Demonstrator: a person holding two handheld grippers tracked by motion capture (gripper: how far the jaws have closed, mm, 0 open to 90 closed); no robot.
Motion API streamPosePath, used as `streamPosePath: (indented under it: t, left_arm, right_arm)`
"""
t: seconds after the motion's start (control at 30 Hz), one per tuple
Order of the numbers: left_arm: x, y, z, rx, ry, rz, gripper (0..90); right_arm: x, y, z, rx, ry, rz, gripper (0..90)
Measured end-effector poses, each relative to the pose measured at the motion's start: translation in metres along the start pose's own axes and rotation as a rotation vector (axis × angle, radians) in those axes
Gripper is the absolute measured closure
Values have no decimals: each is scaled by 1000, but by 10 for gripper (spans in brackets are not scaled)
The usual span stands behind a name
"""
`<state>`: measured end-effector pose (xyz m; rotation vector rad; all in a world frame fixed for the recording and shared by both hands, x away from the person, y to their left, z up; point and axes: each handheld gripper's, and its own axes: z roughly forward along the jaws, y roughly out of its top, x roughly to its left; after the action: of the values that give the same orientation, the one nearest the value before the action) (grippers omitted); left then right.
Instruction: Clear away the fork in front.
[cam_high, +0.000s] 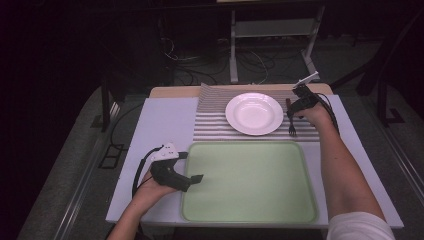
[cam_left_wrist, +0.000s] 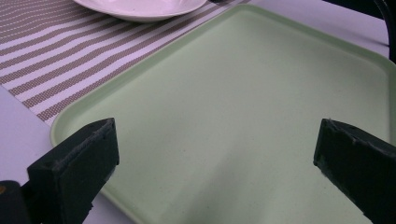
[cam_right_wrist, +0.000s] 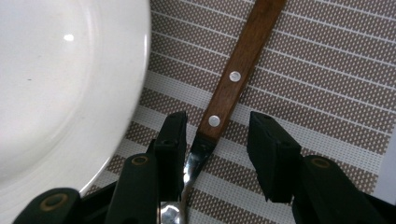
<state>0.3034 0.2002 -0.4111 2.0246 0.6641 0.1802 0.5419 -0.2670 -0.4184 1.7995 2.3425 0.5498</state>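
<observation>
Green tray (cam_left_wrist: 243, 116) lies bare under the left gripper (cam_left_wrist: 215, 158), jaws wide apart, holding nothing. Farther off, the right gripper (cam_right_wrist: 215, 154) is down over the fork (cam_right_wrist: 233, 79); its jaws straddle the neck where the wooden handle with two rivets meets the metal, not clearly pressing. Just left of it is the plate (cam_right_wrist: 60, 84), on a striped mat (cam_right_wrist: 317, 93).

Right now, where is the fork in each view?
High view: the fork lies right of the plate, under the right gripper.
Left gripper view: I cannot find it.
Right gripper view: centre, handle pointing up.
Shared landmark: the striped mat.
</observation>
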Motion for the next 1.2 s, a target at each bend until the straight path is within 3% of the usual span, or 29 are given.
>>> streamPosePath:
  t: [0.3,0.4,0.87,1.2]
  left_arm:
    - [1,0,-1,-2,1,1,0]
    - [1,0,-1,2,4,4,0]
    - [0,-1,0,6,4,5,0]
    - [0,-1,-1,4,5,3,0]
  right_arm:
    - [3,7,8,27,-11,-9,613]
    - [7,8,12,41,-41,-8,650]
    - [6,7,11,53,-68,-18,760]
    - [2,4,9,47,-37,-17,771]
